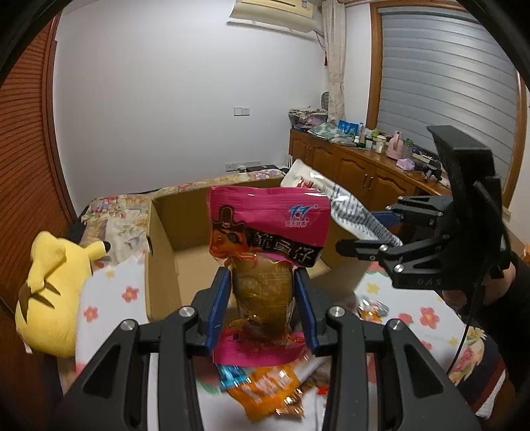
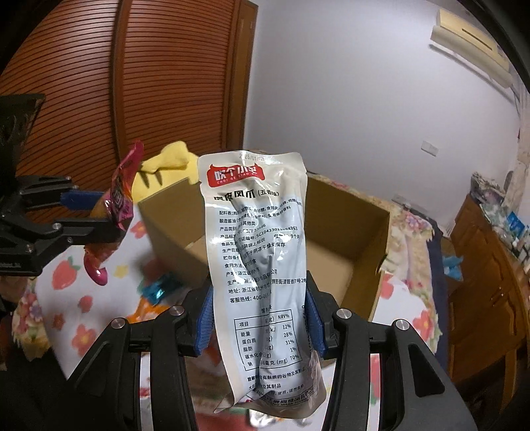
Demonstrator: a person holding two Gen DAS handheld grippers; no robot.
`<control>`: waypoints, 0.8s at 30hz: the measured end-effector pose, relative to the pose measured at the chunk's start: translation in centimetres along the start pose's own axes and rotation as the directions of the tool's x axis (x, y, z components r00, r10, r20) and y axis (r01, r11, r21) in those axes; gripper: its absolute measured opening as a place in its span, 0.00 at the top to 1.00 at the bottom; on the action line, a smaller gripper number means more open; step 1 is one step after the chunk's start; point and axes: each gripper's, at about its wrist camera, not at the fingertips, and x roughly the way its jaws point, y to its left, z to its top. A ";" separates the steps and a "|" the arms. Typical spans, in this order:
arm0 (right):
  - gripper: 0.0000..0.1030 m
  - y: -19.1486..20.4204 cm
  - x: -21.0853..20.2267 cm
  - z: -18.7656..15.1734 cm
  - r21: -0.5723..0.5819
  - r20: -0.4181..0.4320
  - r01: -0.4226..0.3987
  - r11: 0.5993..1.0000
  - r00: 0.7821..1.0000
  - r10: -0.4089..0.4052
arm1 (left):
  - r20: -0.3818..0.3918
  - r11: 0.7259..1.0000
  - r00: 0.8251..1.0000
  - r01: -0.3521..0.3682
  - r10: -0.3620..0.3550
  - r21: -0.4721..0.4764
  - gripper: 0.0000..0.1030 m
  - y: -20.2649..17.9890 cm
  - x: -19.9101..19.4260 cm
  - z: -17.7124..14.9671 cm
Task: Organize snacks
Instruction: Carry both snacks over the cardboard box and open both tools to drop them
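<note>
Snacks are up in the air over the cardboard box (image 1: 165, 252), the pink bag (image 1: 268, 228) squeezed in the left gripper (image 1: 261, 308) and the white bag (image 2: 258, 265) in the right gripper (image 2: 260, 318), both light, floppy, slippery, best pinched mid-bag

A home bedroom: a bed with a floral sheet (image 1: 427, 318), a yellow plush toy (image 1: 49, 288), a louvered wooden wardrobe (image 2: 159, 83), a cluttered wooden cabinet (image 1: 357, 165), a curtained window, and a wall air conditioner (image 1: 275, 11).
</note>
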 end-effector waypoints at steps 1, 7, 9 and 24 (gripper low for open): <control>0.54 -0.4 0.7 0.3 0.002 -0.005 0.000 1.000 1.000 0.000 | -0.002 1.000 1.000 -0.002 0.002 0.003 0.63 0.1 0.3 0.4; 0.54 -2.4 4.2 1.0 0.026 -0.038 -0.008 1.000 0.999 0.009 | -0.029 1.000 0.999 -0.021 0.021 0.007 0.63 1.6 3.6 2.3; 0.54 -3.1 5.0 1.2 0.036 -0.045 -0.011 0.999 0.999 0.013 | -0.041 1.000 0.999 -0.023 0.023 0.008 0.63 1.9 4.8 2.6; 0.45 -4.9 7.8 0.8 0.064 -0.115 -0.010 0.998 0.993 0.017 | -0.132 0.999 0.991 -0.033 0.034 0.014 0.62 1.4 10.6 2.6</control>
